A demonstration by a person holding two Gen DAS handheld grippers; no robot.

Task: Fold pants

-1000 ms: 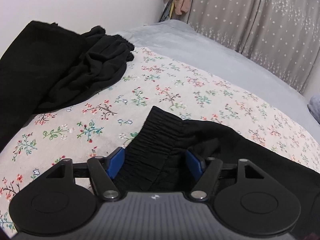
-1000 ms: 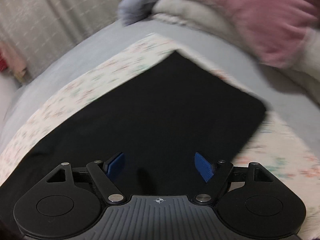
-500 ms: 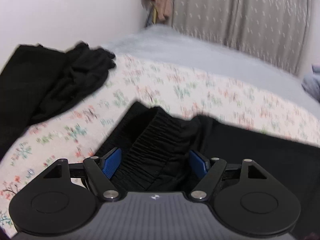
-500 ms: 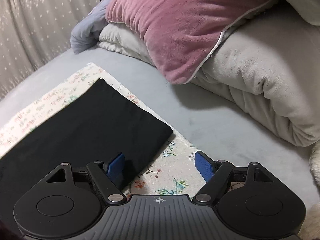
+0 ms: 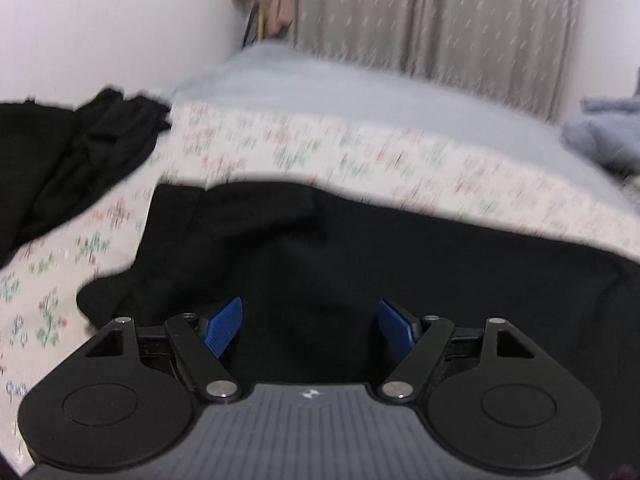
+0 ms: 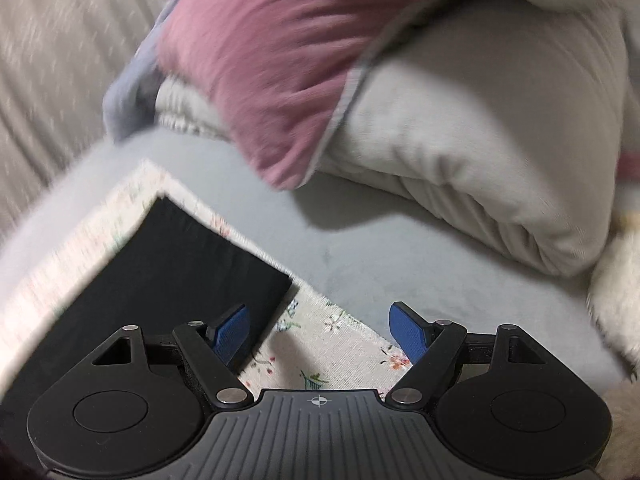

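Our left gripper (image 5: 310,322) held the gathered waistband between its fingers a moment ago; now those fingers stand wide with nothing between them, so we judge that end laid down. Our right gripper (image 6: 318,330), also wide and empty, has swung to the leg end. The black pants (image 5: 360,248) lie flat on the flowered sheet (image 5: 360,152), their hem corner square.

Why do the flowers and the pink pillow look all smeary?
Left wrist view: the camera is moving, so the floral sheet and curtain streak, while the left gripper riding with it stays sharp over the black pants. Right wrist view: same motion blur on the pink pillow; the fisheye lens bends the edges.
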